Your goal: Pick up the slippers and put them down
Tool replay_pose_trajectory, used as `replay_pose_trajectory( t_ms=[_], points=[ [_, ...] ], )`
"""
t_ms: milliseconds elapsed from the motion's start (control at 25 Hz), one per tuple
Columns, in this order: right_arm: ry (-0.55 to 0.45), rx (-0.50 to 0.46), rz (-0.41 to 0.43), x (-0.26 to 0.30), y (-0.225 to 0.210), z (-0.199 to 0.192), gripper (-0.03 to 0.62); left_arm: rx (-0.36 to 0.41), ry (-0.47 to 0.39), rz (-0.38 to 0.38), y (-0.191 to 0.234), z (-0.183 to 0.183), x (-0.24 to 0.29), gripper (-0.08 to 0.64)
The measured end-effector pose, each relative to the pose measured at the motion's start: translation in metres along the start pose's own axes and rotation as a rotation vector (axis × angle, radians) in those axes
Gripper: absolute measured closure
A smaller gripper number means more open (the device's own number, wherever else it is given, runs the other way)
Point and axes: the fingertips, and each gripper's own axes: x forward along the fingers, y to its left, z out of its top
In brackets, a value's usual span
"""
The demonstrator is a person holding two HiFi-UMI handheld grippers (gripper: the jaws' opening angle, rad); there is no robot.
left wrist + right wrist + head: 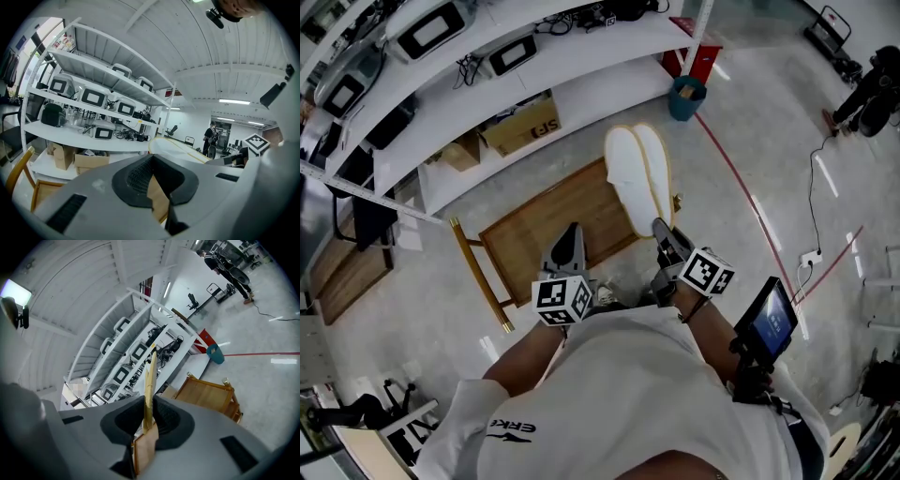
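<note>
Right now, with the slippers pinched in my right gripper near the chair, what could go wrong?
1. The right gripper clamps the pair of white slippers at one end only, so the long free end could sag, or one slipper could slide out.
2. In the head view they seem to reach past the wooden chair seat's edge. Released here, they might tip onto the floor.
3. The left gripper holds nothing, so it gives them no support.

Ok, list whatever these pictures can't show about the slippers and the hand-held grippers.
- Slippers: other face hidden; head view shows one pale face, right gripper view only an edge.
- Right hand-held gripper: pad contact hidden in head view by its own body.
- Chair: one seat corner covered by the slippers in head view.
</note>
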Motion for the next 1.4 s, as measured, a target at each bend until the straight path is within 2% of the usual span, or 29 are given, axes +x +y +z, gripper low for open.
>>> replay_pose_trajectory(
  t_ms=[200,480,1000,1400],
  points=[
    [0.066,0.001,-0.023,0.014,-0.022,-0.003,0.535,-0.010,-0.003,0.032,0.004,0.001,0.010,0.557],
    [0.163,0.004,-0.018,0.037,-0.049,0.006,0.535,-0.032,0.008,0.117,0.003,-0.003,0.028,0.557],
    [0.332,0.062,-0.055,0.070,-0.118,-0.007,0.535,-0.022,0.105,0.208,-0.007,-0.030,0.057,0.555],
    [0.407,0.098,-0.107,0.085,-0.162,-0.031,0.535,-0.003,0.166,0.252,-0.004,-0.042,0.068,0.557]
  ],
)
